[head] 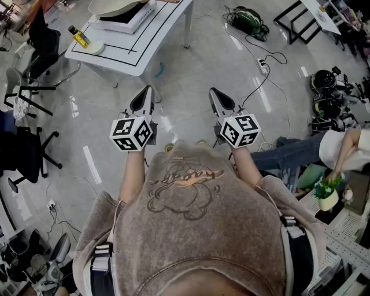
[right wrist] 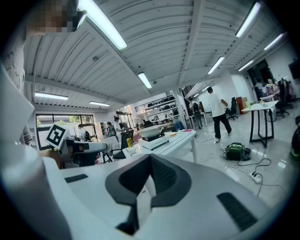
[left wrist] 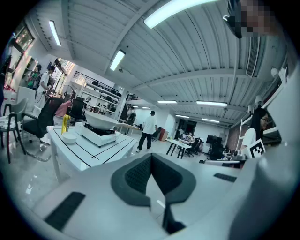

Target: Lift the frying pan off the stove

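Long ceiling lights (left wrist: 173, 11) give bright, even light. Both gripper views bend strongly and go black at the corners. The head view is sharp; the glossy floor (head: 196, 75) shows white streaks of glare. Close up, the left gripper (left wrist: 151, 164) looks soft, perhaps out of focus.

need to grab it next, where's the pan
In the head view the pan sits on the stove on the white table at upper left, right of the yellow bottle.
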The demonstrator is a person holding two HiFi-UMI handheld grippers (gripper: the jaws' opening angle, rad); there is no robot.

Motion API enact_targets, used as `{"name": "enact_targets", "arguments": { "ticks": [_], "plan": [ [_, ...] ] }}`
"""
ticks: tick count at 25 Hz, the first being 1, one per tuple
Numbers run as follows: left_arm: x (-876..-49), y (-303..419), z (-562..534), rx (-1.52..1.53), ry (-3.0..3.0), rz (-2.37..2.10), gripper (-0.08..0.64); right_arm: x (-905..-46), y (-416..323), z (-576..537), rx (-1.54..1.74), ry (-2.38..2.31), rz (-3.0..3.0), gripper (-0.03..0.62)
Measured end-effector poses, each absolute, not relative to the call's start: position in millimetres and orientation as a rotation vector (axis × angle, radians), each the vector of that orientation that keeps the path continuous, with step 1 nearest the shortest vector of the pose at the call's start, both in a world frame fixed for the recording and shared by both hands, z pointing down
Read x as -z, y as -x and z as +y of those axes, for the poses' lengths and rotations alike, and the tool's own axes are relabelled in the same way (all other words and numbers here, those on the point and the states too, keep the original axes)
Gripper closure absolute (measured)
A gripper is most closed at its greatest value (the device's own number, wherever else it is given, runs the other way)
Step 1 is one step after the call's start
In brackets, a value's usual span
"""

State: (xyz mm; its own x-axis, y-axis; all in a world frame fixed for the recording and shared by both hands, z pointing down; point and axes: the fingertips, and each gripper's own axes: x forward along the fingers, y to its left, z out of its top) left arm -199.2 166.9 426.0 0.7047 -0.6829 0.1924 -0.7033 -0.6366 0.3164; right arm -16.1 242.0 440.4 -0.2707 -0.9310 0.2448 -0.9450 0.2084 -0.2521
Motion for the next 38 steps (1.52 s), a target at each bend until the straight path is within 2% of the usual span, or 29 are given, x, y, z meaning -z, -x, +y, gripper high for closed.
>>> {"name": "enact_targets", "arguments": {
  "ticks": [18,29,38],
  "plan": [
    [-444.3,204.8,136.8,-0.119,-2.578,-0.975,0.555,-460.9,30.0,222.2,-0.640,-1.977,-2.368,0.594],
    [-454.1,189.5,75.9,-0.110,-2.555,-0.993,0.555,-463.1,15.8,148.2,-0.633,-1.944,-2.416,0.594],
    [-456.0,158.4,2.1,-0.095,-2.506,-1.017,0.555,-460.2,-22.7,71.4,-0.651,-1.921,-2.422,0.594]
  ]
}}
